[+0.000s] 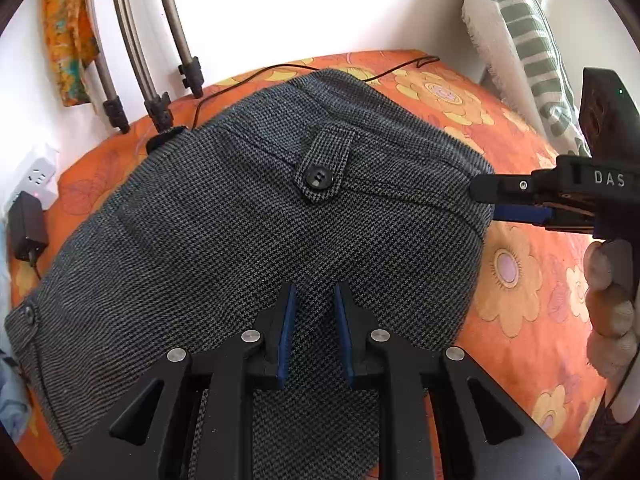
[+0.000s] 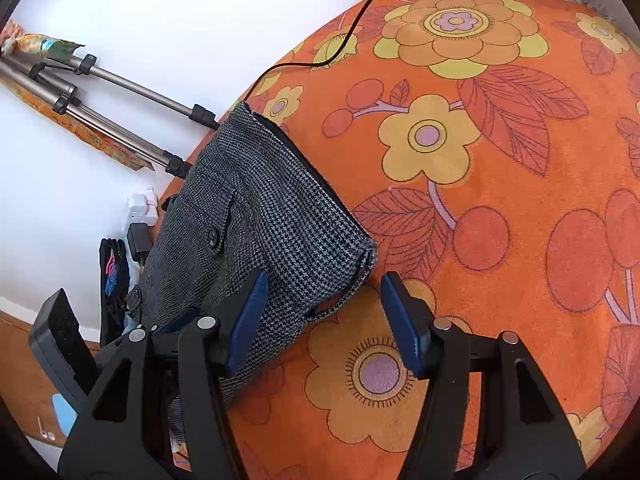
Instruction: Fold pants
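Note:
Grey houndstooth pants (image 1: pixel 240 220) lie spread on the orange flowered bedsheet (image 1: pixel 520 320), with the buttoned pocket flap (image 1: pixel 320 168) facing up. My left gripper (image 1: pixel 315 288) sits low on the cloth near the pants' near edge. Its blue pads stand close together, with a ridge of the fabric pinched between them. My right gripper (image 1: pixel 486 202) reaches in from the right at the waistband corner. In the right wrist view this gripper (image 2: pixel 325 280) stands wide open. The pants' corner (image 2: pixel 360 260) lies just ahead of its tips, and one finger is over the cloth.
Tripod legs (image 1: pixel 160 92) stand at the bed's far left edge. A white power strip with a black charger (image 1: pixel 28 224) lies to the left. A thin black cable (image 2: pixel 340 52) runs over the sheet beyond the pants. A striped pillow (image 1: pixel 520 40) leans at the right, and a person's hand (image 1: pixel 612 300) holds the right gripper.

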`<state>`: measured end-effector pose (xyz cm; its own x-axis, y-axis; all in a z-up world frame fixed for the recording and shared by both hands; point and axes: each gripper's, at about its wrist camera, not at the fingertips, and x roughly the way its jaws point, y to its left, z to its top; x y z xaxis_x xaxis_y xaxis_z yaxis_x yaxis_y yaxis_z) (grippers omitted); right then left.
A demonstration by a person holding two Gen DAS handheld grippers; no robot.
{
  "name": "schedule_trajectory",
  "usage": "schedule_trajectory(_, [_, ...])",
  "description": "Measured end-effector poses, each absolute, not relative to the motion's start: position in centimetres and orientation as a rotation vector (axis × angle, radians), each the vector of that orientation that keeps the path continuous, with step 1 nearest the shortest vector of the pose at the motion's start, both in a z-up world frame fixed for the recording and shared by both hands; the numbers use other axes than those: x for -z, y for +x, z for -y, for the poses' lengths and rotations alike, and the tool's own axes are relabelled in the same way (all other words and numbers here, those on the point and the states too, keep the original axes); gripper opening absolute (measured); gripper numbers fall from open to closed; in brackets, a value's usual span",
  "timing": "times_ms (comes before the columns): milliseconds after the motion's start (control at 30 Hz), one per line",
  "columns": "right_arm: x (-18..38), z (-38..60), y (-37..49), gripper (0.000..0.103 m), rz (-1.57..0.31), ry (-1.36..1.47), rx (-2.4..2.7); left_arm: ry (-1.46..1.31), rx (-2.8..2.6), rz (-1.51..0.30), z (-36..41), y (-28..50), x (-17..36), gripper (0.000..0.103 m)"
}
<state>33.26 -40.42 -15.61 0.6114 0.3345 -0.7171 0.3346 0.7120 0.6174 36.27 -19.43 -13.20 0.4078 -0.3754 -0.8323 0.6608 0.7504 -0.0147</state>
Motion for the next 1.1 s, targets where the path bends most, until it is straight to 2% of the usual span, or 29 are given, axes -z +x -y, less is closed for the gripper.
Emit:
schedule_trajectory(600, [16.3,39.6,34.9,0.061,-0.870,0.903,0.001,0.313,0.700,-0.953,19.2,36.8,13.5,0.018])
schedule_trajectory(767, [16.2,39.8,35.3,0.040,-0.870,0.925,-0.017,0.315,0.702,-0.959,19.2,36.9,13.5,0.018])
schedule_trajectory(833, [15.9,39.8,35.4,0.038,-0.859,0.921,-0.019,0.319,0.702,-0.960,19.3,36.9,13.5,0.018])
schedule_trajectory(967, [15.9,39.9,36.0,0.040,-0.880,0.903,-0.032,0.322,0.699,-0.968,19.4,37.1,13.5,0.018])
schedule_trajectory(1000, [16.1,40.2,36.2,0.044,-0.891,0.916,-0.046,0.323,0.699,-0.970,19.4,37.1,13.5,0.018])
schedule_trajectory(1033, [16.3,40.6,36.4,0.052,-0.904,0.928,-0.053,0.326,0.699,-0.970,19.5,37.1,13.5,0.018])
schedule_trajectory(1100, [16.6,41.3,36.7,0.053,-0.906,0.939,-0.056,0.335,0.698,-0.969,19.6,37.1,13.5,0.018])
